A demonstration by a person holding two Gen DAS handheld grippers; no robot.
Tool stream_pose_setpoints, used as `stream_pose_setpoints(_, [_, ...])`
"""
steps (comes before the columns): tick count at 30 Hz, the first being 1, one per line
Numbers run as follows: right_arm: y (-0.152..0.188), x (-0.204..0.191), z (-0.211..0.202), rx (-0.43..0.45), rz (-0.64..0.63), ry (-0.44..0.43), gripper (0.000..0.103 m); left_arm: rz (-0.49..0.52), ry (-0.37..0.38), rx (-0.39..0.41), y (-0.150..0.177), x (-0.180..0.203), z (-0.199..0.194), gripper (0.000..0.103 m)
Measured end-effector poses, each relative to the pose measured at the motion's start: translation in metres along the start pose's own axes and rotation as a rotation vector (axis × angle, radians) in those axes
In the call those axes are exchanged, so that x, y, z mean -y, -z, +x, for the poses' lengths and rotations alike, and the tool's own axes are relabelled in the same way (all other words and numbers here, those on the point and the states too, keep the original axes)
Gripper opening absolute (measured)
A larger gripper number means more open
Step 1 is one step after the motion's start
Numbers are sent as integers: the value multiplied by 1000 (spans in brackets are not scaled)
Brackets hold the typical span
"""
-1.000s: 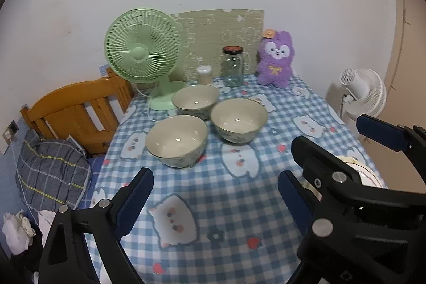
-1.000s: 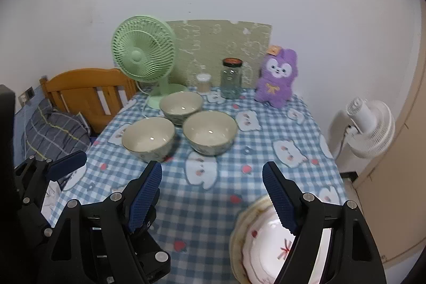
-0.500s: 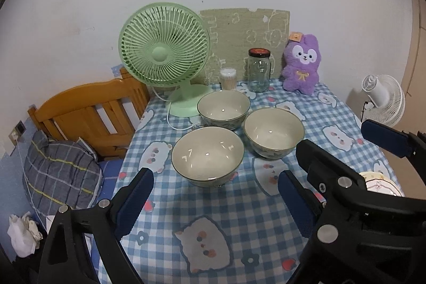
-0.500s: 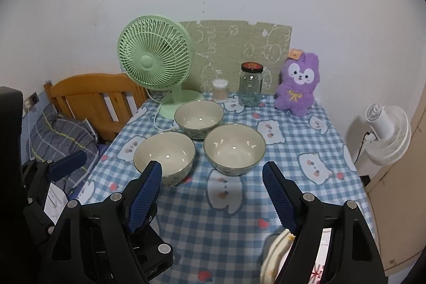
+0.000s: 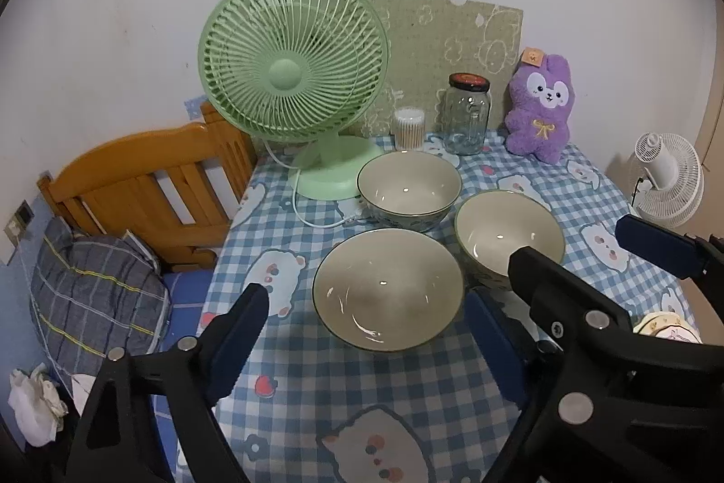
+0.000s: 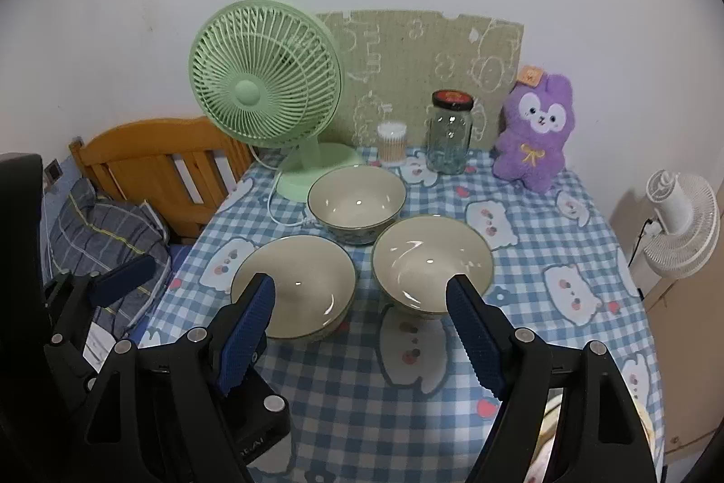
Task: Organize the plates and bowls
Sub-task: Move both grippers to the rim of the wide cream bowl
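Left gripper [image 5: 366,342] closing a touch, nothing between its jaws; near bowl [image 5: 388,289] dead ahead on the cloth. Right gripper [image 6: 359,336] wide, empty; right bowl [image 6: 432,262] just ahead. Left's nearer.

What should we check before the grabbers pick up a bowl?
1. Left gripper holding nothing: ok, jaws closing a little with nothing pressed.
2. Right gripper open and holding nothing: ok.
3. Near bowl upright and looking empty: ok.
4. Right-hand bowl and far bowl upright: ok.
5. Fan cord away from the far bowl: cannot tell, it ends right beside it.
6. Plates in full view: not ok.
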State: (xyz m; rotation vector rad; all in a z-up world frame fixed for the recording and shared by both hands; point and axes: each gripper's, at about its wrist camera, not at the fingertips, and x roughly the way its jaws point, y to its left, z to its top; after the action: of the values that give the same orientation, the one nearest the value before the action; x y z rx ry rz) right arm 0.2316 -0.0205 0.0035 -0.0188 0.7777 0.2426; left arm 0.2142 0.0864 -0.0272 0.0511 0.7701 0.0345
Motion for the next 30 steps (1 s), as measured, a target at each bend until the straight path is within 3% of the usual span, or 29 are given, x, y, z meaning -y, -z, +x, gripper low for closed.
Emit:
stream_pose_setpoints(12, [-7,-12,60,-83,37,-57,80,-25,-50,-50,-6,-31,50,89])
stream_pose_setpoints(15, [-6,-18,69,-88,26,-37,75,-17,-65,-43,-3,-36,60,89])
stream_pose_setpoints(18, [-5,-23,79,-98,9,-27,72,-11,-7,-70,-1,-39,71,89])
stream_pose_setpoints(26, [-1,-25,104,-138,12,-21,66,-26,1,-113,2,-47,96,89])
stream_pose_setpoints(30, [4,-21,116,-165,29,-33,62,-28,0,-144,5,-48,110,80])
